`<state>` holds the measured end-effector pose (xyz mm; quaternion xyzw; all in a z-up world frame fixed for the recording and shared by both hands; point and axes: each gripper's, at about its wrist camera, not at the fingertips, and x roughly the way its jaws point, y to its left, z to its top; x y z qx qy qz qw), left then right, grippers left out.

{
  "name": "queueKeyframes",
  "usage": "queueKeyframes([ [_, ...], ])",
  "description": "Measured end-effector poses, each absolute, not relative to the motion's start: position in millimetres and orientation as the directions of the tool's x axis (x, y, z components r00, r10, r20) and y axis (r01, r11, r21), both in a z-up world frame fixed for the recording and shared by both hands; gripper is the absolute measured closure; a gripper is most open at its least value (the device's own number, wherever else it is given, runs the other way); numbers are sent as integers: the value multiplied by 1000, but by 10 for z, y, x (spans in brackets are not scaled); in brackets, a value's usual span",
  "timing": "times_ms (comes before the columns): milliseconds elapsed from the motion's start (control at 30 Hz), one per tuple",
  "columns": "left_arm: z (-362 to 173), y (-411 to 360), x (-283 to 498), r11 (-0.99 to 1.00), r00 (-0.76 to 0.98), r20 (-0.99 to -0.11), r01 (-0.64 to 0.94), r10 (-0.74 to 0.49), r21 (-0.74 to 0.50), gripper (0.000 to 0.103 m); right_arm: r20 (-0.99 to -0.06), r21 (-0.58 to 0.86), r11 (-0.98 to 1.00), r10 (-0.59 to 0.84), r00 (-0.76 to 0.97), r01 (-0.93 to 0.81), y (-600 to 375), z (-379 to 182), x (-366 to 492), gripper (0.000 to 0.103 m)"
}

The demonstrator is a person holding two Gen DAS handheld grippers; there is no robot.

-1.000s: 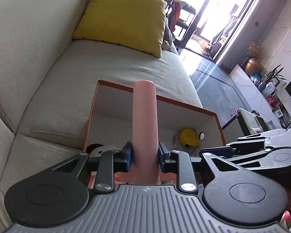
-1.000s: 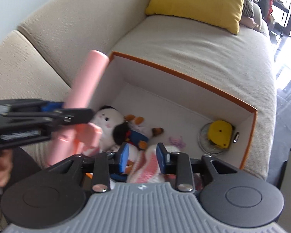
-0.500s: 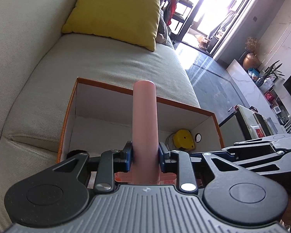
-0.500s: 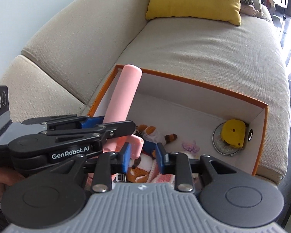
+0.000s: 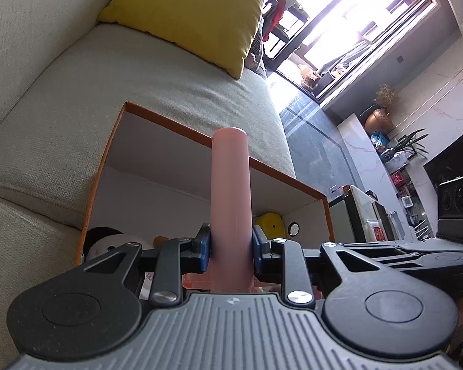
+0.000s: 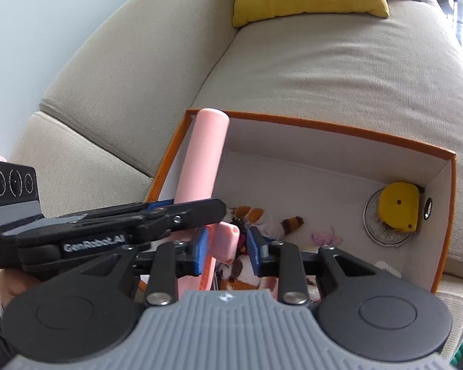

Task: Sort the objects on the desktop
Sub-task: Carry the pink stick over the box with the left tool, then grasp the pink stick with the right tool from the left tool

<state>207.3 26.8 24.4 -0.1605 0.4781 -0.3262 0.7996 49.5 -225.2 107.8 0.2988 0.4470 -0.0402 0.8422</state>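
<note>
The left gripper (image 5: 231, 248) squeezes a long smooth pink tube (image 5: 230, 191) above the orange-edged white box (image 6: 444, 215). The right gripper (image 6: 226, 248) is loose, holding nothing. The tube could slip and miss the box.

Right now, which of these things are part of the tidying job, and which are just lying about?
Part of the job:
- pink cylinder, gripped by the left claw
- orange box
- plush toy and yellow tape measure inside it

Just lying about:
- yellow cushion
- beige sofa
- bronze vase
</note>
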Motion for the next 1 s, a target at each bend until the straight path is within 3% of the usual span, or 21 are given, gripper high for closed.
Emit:
queueKeyframes([
  [133,221,321,2098,718,314,-647,357,-695,-598,73,-762,508,791,229,606,340,-2276,1012,523,74],
  [167,210,325,2105,719,313,-649,355,-694,-598,73,-759,513,789,233,607,339,-2276,994,534,82],
  [333,147,312,2141,738,308,-671,334,-674,-587,73,-766,508,784,221,603,357,-2216,946,628,90],
  [367,140,314,2150,748,314,-679,327,-663,-578,72,-765,507,784,218,606,359,-2187,963,639,96],
  [700,347,547,2215,744,380,-640,311,-668,-592,72,-783,449,801,139,606,396,-2111,1154,774,97],
  [1000,539,807,2075,821,483,-665,338,-570,-459,72,-856,77,975,-42,516,208,-1882,1416,1244,97],
])
